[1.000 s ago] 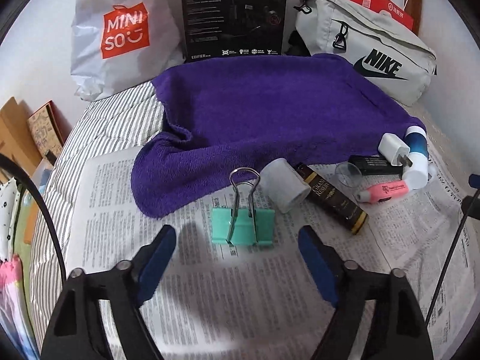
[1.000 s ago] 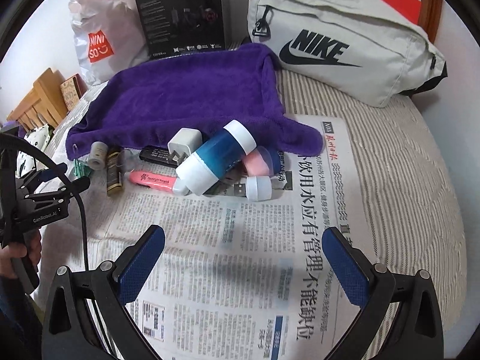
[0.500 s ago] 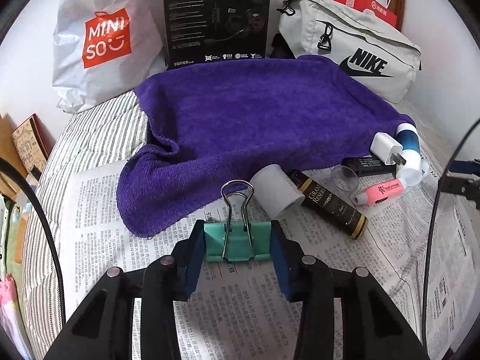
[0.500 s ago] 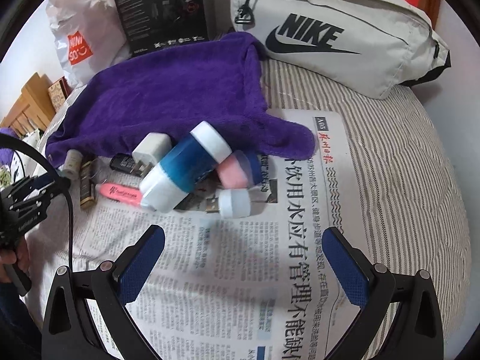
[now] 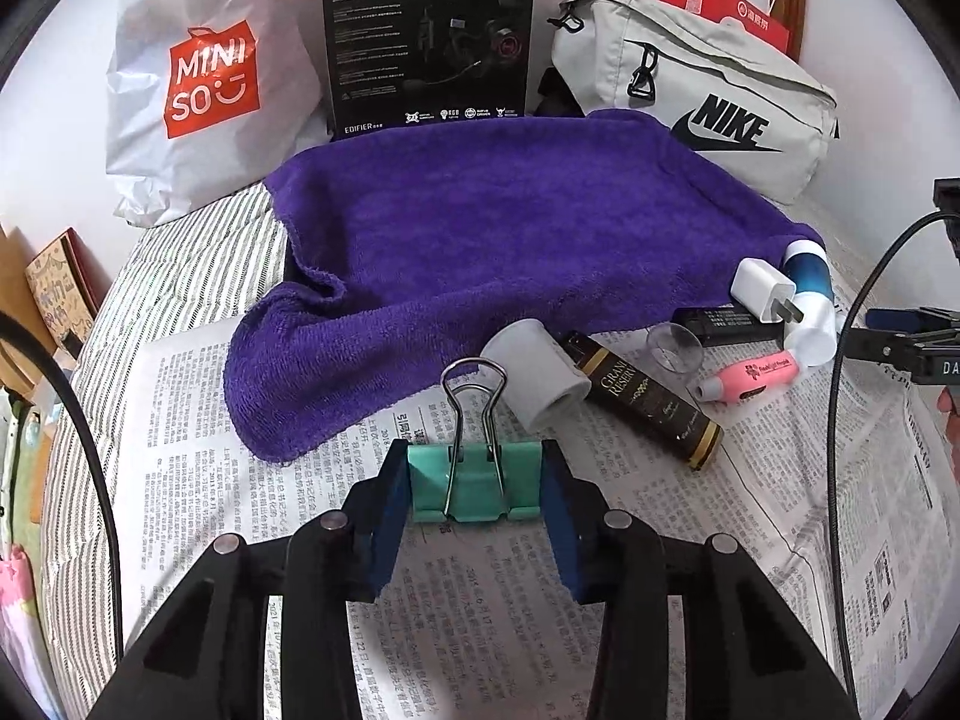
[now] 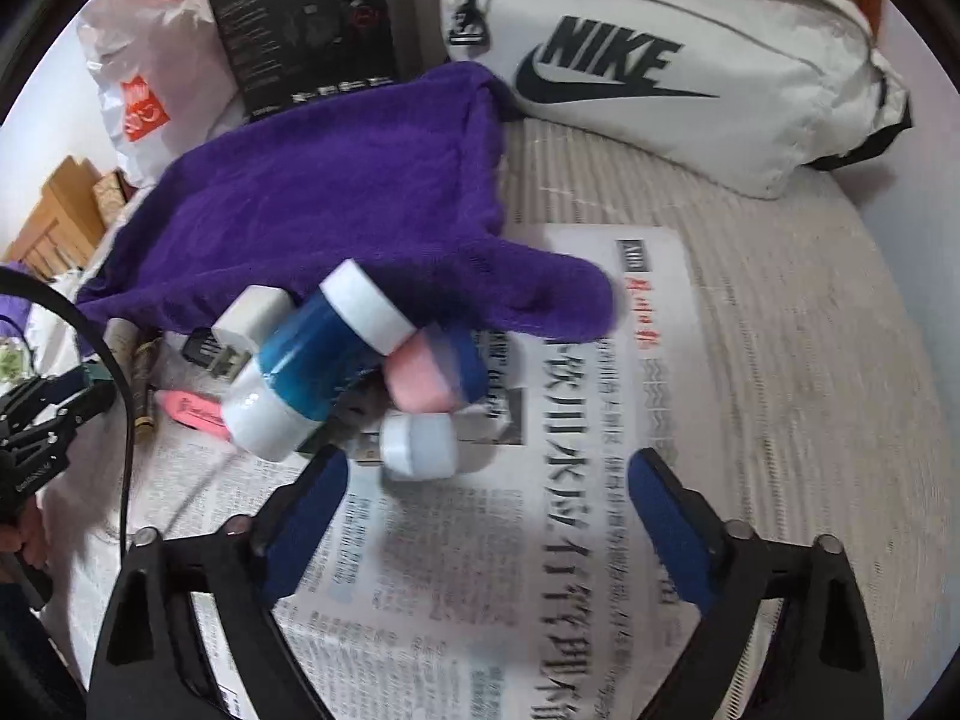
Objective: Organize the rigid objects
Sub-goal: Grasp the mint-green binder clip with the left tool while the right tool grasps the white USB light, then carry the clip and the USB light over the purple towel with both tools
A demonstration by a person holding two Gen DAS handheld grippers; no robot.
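A: Left tongs (image 5: 474,489)?
B: Clamped on the teal clip (image 5: 474,483), pads on both sides, clip over the newspaper (image 5: 240,420), near the towel (image 5: 480,228).
A: Right tongs (image 6: 486,480)?
B: Closing, nothing gripped. White cap (image 6: 420,444) just ahead, beside the blue bottle (image 6: 312,360).

A Nike bag (image 5: 708,90), Miniso bag (image 5: 198,90) and black box (image 5: 429,36) line the wall.

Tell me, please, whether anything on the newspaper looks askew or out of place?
Yes: the blue-and-white bottle lies tipped at a slant across a heap, propped on the white charger plug and a pink-and-blue container. The purple towel lies rumpled, one corner drooping onto the newspaper.
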